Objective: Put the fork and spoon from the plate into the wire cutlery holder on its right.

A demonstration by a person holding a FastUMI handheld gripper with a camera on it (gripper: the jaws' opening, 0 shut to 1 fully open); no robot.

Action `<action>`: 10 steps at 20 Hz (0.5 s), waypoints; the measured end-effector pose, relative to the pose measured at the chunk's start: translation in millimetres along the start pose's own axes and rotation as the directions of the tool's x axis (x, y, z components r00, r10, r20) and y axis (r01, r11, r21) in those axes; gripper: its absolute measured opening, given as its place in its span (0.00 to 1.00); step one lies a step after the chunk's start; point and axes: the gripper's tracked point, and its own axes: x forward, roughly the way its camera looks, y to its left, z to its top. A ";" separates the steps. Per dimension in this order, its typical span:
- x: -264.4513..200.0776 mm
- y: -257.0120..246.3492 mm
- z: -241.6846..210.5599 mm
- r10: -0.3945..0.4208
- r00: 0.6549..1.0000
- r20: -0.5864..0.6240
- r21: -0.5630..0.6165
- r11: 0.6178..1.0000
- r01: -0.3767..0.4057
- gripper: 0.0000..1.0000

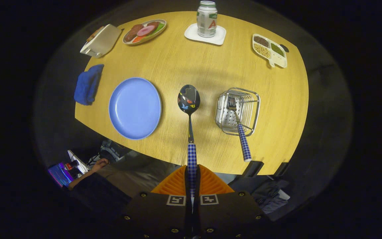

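My gripper (192, 177) is shut on the checked handle of the spoon (189, 101), which points straight ahead with its shiny bowl held high over the wooden table (184, 63). Its bowl hangs between the blue plate (135, 108) on the left and the wire cutlery holder (237, 111) on the right. The plate is bare. The fork (239, 127) stands tilted in the holder, tines down inside it and checked handle sticking out toward me.
A blue cloth (88, 84) lies left of the plate. At the far side sit a white box (100, 40), a plate of food (144, 31), a jar on a white coaster (207, 19) and a divided snack tray (270, 49). A person's hand (98, 163) shows below the table.
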 end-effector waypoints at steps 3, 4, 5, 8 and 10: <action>-9.4 -20.9 -6.6 -0.009 1.000 -0.006 0.063 0.998 0.009 0.02; -10.5 -27.2 -7.2 -0.008 1.000 -0.012 0.084 0.996 0.009 0.02; -9.4 -32.2 -8.8 -0.006 1.000 -0.020 0.106 0.994 0.008 0.02; -8.4 -38.2 -9.2 0.008 0.999 -0.039 0.147 0.989 -0.003 0.02; -6.3 -41.2 -9.7 0.020 0.998 -0.058 0.173 0.985 -0.009 0.02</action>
